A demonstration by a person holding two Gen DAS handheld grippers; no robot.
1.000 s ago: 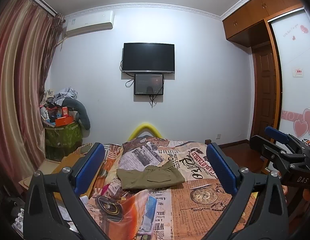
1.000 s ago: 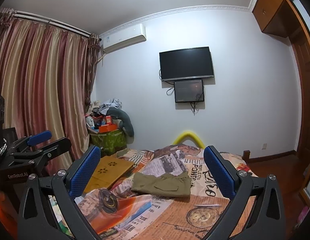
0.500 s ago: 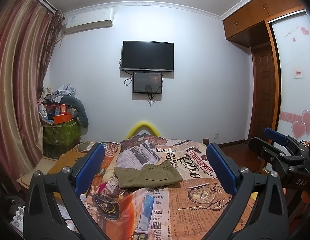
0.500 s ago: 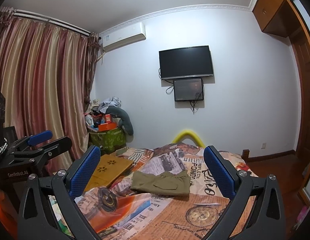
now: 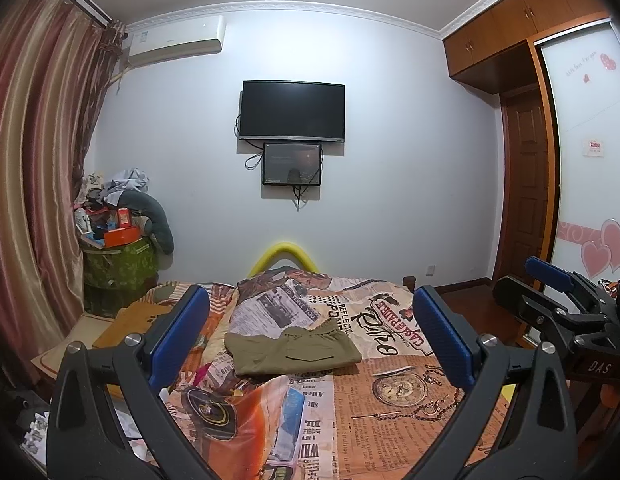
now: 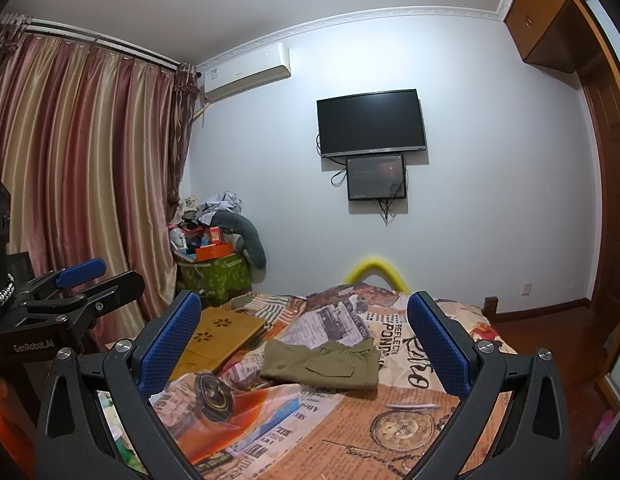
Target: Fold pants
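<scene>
Olive-green pants [image 5: 294, 350] lie folded into a flat rectangle in the middle of the bed, also seen as pants [image 6: 323, 366] in the right wrist view. My left gripper [image 5: 310, 336] is held up well short of them, wide open, nothing between its blue pads. My right gripper [image 6: 306, 344] is likewise open and empty, raised above the near end of the bed. The right gripper [image 5: 549, 280] shows at the right edge of the left wrist view, and the left gripper [image 6: 80, 276] at the left edge of the right wrist view.
The bed carries a newspaper-print orange cover [image 5: 389, 400]. A wooden lap tray [image 6: 218, 334] lies at its left side. A cluttered green bin [image 5: 118, 264] stands by the curtains [image 6: 70, 180]. A TV [image 5: 292, 110] hangs on the far wall; a wooden door [image 5: 523, 184] is at right.
Both views tilt up slightly, so the bed and pants sit a little lower in frame. The pants have not moved and both grippers stay open.
</scene>
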